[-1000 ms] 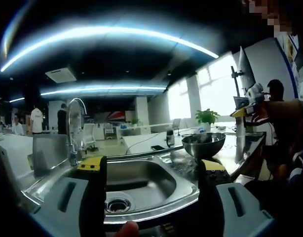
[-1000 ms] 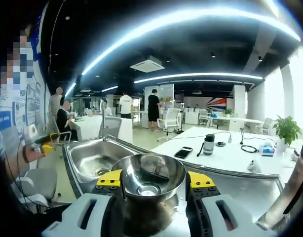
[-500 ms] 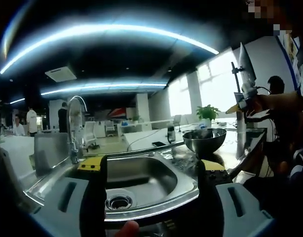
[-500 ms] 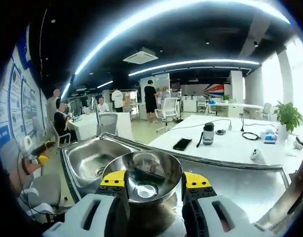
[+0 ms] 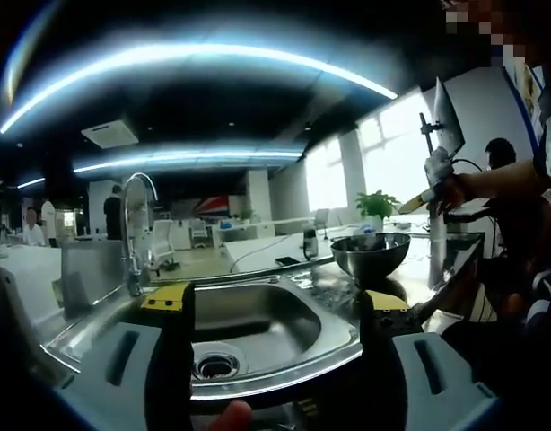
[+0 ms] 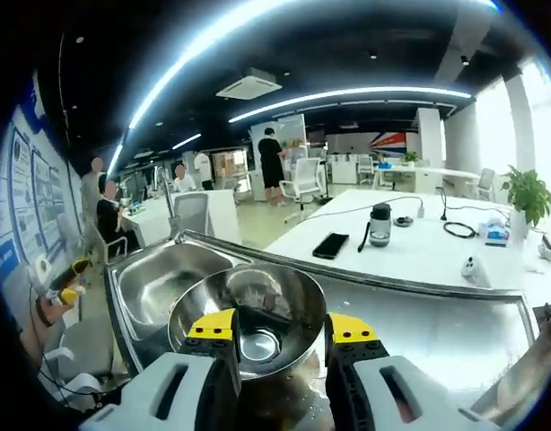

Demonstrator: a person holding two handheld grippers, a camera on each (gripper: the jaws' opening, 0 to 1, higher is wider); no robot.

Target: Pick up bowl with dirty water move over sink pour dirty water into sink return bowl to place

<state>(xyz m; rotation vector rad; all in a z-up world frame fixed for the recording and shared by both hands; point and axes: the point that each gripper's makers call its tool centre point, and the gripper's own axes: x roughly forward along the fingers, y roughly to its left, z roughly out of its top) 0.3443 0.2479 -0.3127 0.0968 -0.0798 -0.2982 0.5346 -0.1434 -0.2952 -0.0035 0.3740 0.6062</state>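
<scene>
A shiny steel bowl (image 6: 249, 310) stands on the wet steel drainboard (image 6: 419, 337) beside the sink (image 6: 154, 283). Something dark lies in its bottom. My right gripper (image 6: 283, 328) is open, its yellow-tipped fingers (image 6: 213, 325) on either side of the bowl's near rim. In the left gripper view the bowl (image 5: 371, 254) sits to the right of the sink (image 5: 284, 355), with the right gripper (image 5: 428, 184) held by a hand just above its far side. My left gripper (image 5: 277, 301) is open and holds nothing, low over the sink's front edge.
A tall curved faucet (image 5: 132, 224) stands at the sink's back left. Beyond the counter, a white table (image 6: 410, 260) carries a phone (image 6: 329, 244), a bottle (image 6: 378, 235) and cables. A potted plant (image 6: 531, 193) is at the right. People sit and stand in the office behind.
The right gripper's camera has risen and tipped down, so the bowl looks nearer and more of its inside shows. The bowl stays on the drainboard. The left gripper has barely moved.
</scene>
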